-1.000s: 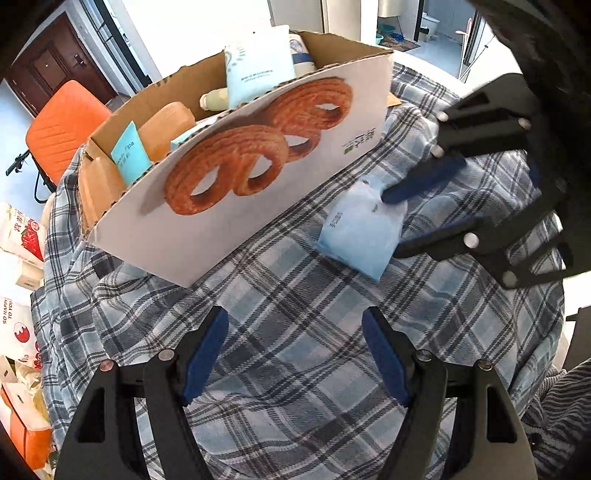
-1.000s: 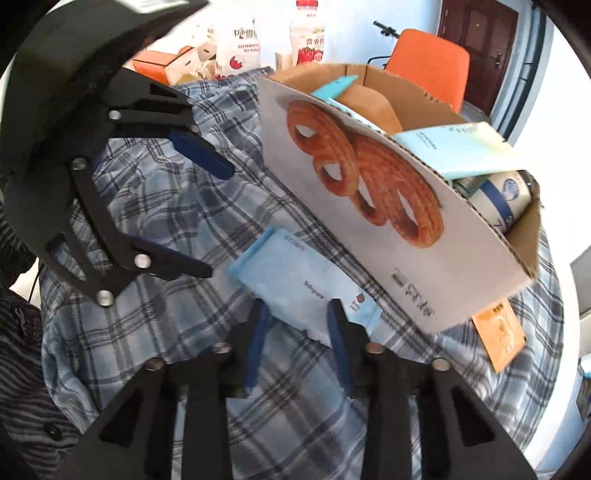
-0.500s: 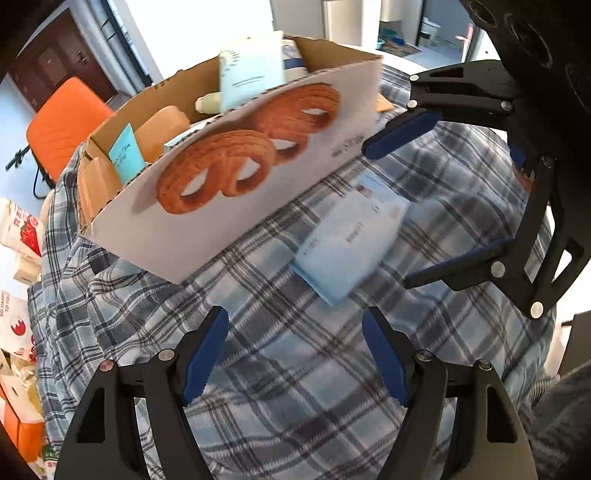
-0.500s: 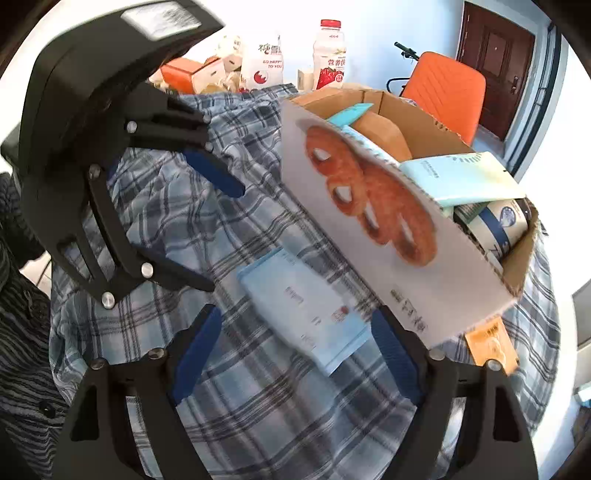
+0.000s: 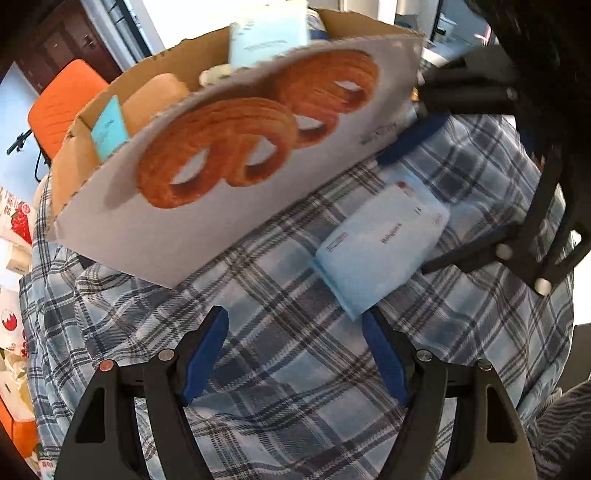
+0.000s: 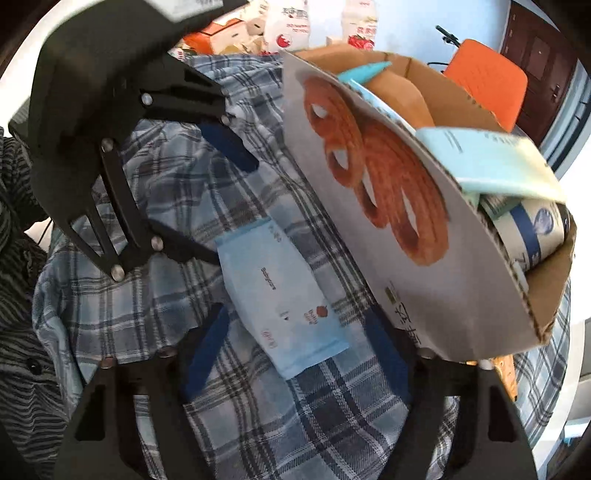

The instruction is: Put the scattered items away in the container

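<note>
A light-blue soft packet (image 6: 280, 291) lies flat on the plaid cloth, just in front of the cardboard box (image 6: 436, 295) printed with pretzels. My right gripper (image 6: 295, 314) straddles the packet's near end. Its jaws are closing, with a small gap still showing on each side of the packet. In the left wrist view the packet (image 5: 380, 251) sits between the right gripper's fingers (image 5: 410, 136). My left gripper (image 5: 295, 332) hovers open over bare cloth, beside the packet's corner. The box (image 5: 207, 229) holds pale-blue packets, a tan item and a blue-and-white can (image 6: 535, 229).
An orange sachet (image 6: 506, 373) lies on the cloth by the box's near corner. Milk cartons and bottles (image 6: 291, 29) stand at the table's far side. An orange chair (image 5: 62, 107) is behind the box. A striped sleeve (image 6: 22, 332) is at the left.
The right gripper went from nearly shut at the packet's edge to wide open, then narrowed around the packet while dropping closer. The packet now lies flat and lengthwise. The left gripper stayed put.
</note>
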Motion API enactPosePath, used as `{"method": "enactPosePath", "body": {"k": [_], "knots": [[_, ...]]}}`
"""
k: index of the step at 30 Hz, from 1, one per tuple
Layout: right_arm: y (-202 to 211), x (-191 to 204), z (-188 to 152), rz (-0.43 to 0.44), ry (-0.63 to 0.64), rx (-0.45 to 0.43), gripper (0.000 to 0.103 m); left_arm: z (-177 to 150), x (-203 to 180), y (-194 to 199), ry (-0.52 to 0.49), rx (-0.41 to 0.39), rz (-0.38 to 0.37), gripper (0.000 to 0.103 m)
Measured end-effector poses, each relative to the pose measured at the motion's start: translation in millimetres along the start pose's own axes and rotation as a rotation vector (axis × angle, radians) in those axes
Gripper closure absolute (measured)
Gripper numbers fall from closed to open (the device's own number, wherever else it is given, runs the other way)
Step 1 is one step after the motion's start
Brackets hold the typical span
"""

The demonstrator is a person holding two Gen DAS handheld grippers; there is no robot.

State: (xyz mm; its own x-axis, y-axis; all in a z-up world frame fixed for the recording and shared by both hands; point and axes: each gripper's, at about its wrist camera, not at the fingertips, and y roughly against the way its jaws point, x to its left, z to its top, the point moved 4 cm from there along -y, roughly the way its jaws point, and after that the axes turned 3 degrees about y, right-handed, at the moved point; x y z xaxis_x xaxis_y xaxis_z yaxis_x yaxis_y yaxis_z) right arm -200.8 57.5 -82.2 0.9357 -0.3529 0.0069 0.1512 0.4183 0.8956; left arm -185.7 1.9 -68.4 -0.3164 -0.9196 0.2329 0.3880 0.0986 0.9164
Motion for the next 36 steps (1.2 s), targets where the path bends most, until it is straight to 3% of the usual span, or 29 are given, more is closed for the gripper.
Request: {"method": "enactPosePath", "body": {"k": [3,7,11,14,19,23,25,27,30,32,36], "knots": [[-2,8,-2,0.019,-0.015,-0.005,0.055,-3,-2,6,-0.006,-0.004,-0.005,0.026],[5,26,0,-0.047,-0.040,-0.038,0.056,-11,-10,15,-0.031,-0.016,0.005,0.026],[19,55,-1,-0.181,-0.068,-0.075,0.057,-21,-16,24,-0.042,-0.028,0.013,0.026],[29,69,-5,-0.202,-0.128,-0.086,0.061,-27,-19,31,-0.045,-0.039,0.022,0.026],[42,71,-13,-0.118,-0.258,-0.118,0.062,-34,-23,43,-0.038,-0.061,0.014,0.026],[25,81,-18,-0.098,-0.275,-0.088,0.061,-42,-31,44,-0.051,-0.045,-0.014,0.026],[18,88,-15,-0.095,-0.263,-0.083,0.056,-38,-8,30,-0.045,-0.029,-0.001,0.026],[16,94,-10,-0.101,-0.254,-0.098,0.039,-30,14,19,-0.030,-0.029,0.024,0.026],[19,102,-3,-0.122,-0.242,-0.126,0.025,-31,21,19,0.029,-0.039,0.001,0.026],[21,103,1,-0.124,-0.251,-0.130,0.022,-30,27,22,0.061,-0.043,-0.035,0.026],[24,97,9,-0.104,-0.304,-0.186,0.023,-27,34,29,0.085,-0.093,-0.022,0.026]]}}
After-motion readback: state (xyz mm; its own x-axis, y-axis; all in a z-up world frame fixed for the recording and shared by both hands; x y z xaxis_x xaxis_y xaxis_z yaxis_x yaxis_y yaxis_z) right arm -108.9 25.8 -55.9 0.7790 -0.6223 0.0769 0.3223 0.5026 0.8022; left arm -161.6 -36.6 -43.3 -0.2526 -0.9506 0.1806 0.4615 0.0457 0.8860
